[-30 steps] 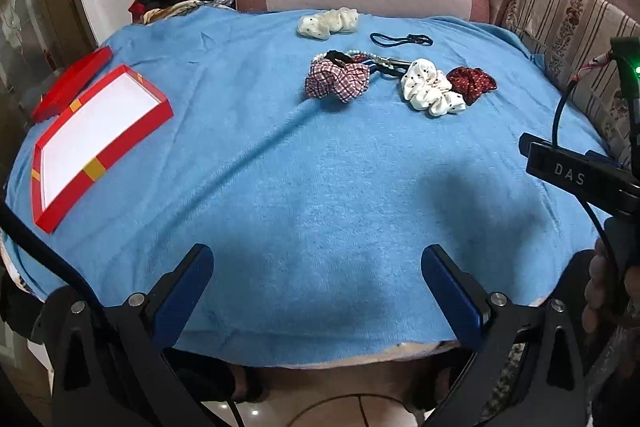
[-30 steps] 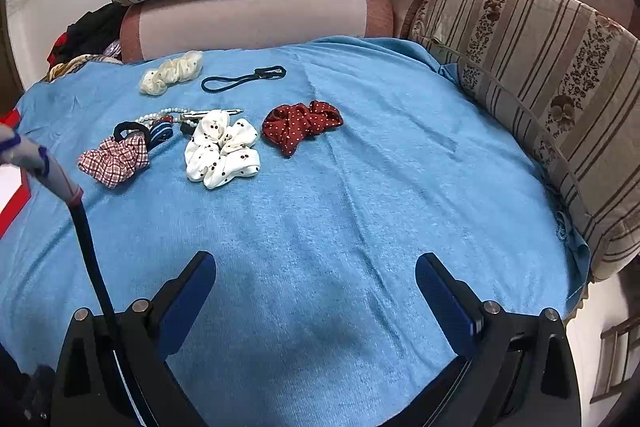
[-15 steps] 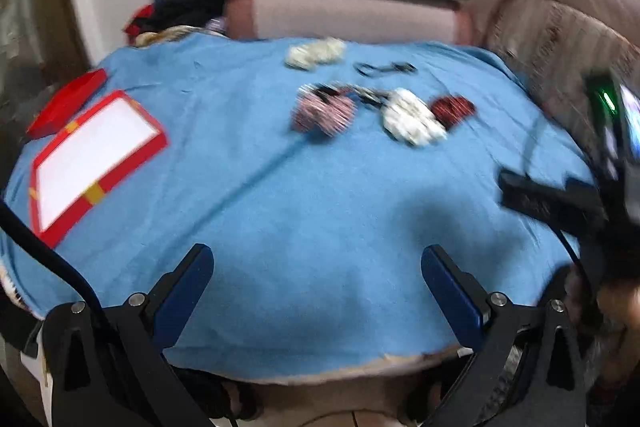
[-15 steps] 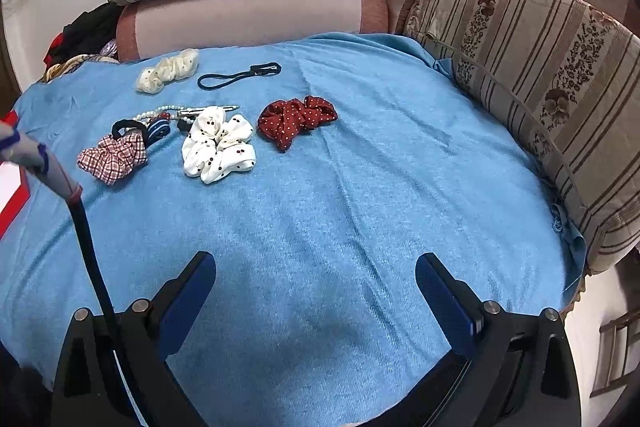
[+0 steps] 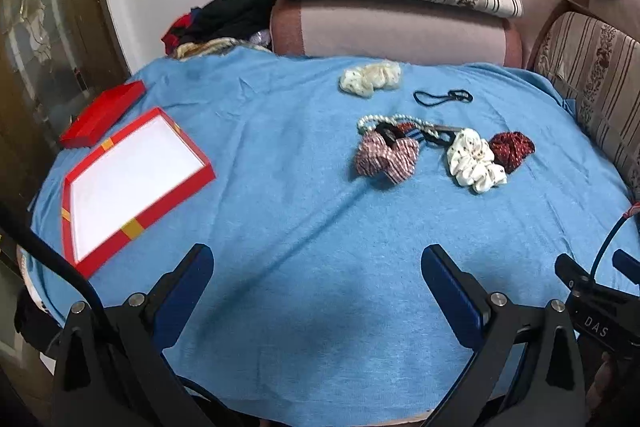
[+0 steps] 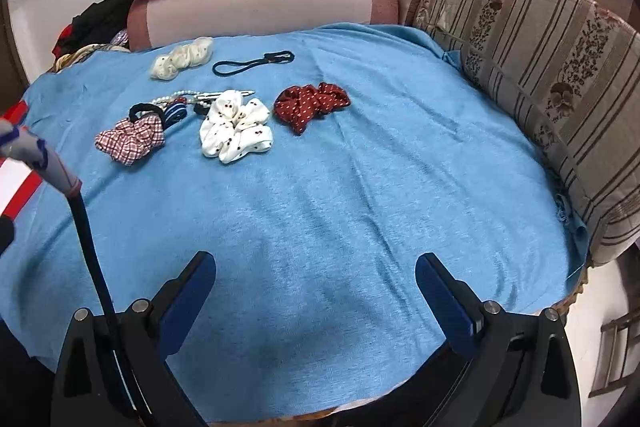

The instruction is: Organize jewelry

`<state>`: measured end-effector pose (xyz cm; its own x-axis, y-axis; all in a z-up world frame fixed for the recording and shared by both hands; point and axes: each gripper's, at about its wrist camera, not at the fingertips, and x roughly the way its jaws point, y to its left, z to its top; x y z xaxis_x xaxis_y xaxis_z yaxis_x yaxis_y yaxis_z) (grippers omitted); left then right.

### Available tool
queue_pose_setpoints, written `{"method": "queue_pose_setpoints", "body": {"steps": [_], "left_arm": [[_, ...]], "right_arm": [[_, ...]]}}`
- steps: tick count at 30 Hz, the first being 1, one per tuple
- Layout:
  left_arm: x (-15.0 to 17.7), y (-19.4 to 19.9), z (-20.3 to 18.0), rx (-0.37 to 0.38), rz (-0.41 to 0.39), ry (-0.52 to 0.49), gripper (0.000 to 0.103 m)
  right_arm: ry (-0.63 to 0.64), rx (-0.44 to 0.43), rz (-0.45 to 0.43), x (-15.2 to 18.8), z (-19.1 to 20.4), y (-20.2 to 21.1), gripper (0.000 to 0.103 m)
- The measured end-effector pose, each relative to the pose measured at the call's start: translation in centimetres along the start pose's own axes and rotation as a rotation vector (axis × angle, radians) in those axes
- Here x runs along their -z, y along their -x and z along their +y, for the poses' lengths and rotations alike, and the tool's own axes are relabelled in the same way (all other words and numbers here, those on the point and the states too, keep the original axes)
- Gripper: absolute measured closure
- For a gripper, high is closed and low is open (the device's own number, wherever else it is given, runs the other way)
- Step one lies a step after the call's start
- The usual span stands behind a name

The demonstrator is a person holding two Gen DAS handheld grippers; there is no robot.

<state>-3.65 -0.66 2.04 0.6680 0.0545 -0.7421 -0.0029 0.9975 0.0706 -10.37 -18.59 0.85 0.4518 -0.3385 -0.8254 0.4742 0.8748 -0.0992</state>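
On the left of the blue cloth (image 5: 304, 227) sits an open red box (image 5: 132, 183) with an empty white floor, its red lid (image 5: 102, 115) just behind. The left gripper (image 5: 316, 279) hovers over the near edge, jaws spread, holding nothing. A second ago its view was lower and briefly blurred; it has risen and steadied, likely lining up a first pick. Centre-right lie a checked scrunchie (image 5: 386, 155), pearl strand (image 5: 396, 121), white scrunchie (image 6: 236, 131) and dark red scrunchie (image 6: 310, 105). The right gripper (image 6: 316, 283) also hangs wide open, empty.
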Motion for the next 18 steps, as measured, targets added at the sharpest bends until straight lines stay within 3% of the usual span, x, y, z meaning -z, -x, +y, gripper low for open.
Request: {"method": "queue_pose_setpoints", "body": {"steps": [8, 18], "left_arm": [[1.1, -1.7, -0.8, 0.030, 0.079, -0.027, 0.000], [0.3, -3.8, -1.3, -0.005, 0.097, -0.047, 0.000]], "right_arm": [[0.001, -0.075, 0.064, 0.1, 0.7, -1.3, 0.002], [0.031, -0.055, 0.089, -0.5, 0.8, -2.8, 0.003]]}}
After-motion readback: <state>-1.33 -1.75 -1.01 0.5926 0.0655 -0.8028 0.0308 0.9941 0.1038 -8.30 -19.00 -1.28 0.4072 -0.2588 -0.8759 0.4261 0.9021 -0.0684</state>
